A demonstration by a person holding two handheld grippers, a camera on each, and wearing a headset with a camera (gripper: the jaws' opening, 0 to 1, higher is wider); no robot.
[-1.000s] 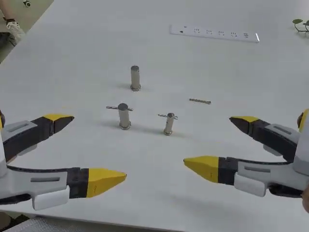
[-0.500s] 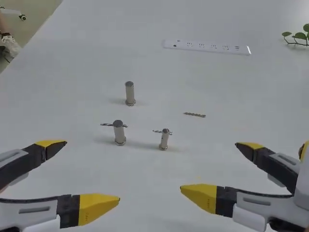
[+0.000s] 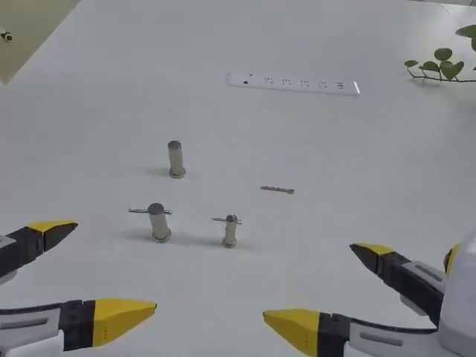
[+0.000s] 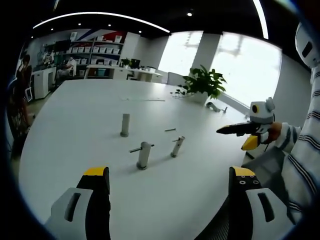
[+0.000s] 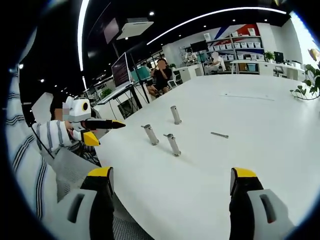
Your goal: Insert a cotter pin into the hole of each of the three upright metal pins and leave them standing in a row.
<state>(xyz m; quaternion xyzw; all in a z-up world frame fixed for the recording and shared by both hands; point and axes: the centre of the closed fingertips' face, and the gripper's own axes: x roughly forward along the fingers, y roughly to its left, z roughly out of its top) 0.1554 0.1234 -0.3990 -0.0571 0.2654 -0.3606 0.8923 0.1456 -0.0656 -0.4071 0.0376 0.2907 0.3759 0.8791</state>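
- White table bears the far pin, a grey metal post that stands upright and apart from the others, at the far left of the group.
- The near-left pin stands upright nearer than the far pin. The left cotter pin passes crosswise through its top and sticks out mostly to the left.
- The near-right pin stands upright near it on the right. The right cotter pin sits crosswise near its head.
- The loose cotter pin lies flat on the table, right of the far pin and farther than the near-right pin, touching nothing.
- The left gripper hovers at the near left, jaws spread wide and holding nothing, well apart from the pins.
- The right gripper hovers at the near right, jaws likewise spread and empty.
- A power strip lies at the far side, and a plant shows at the far right.
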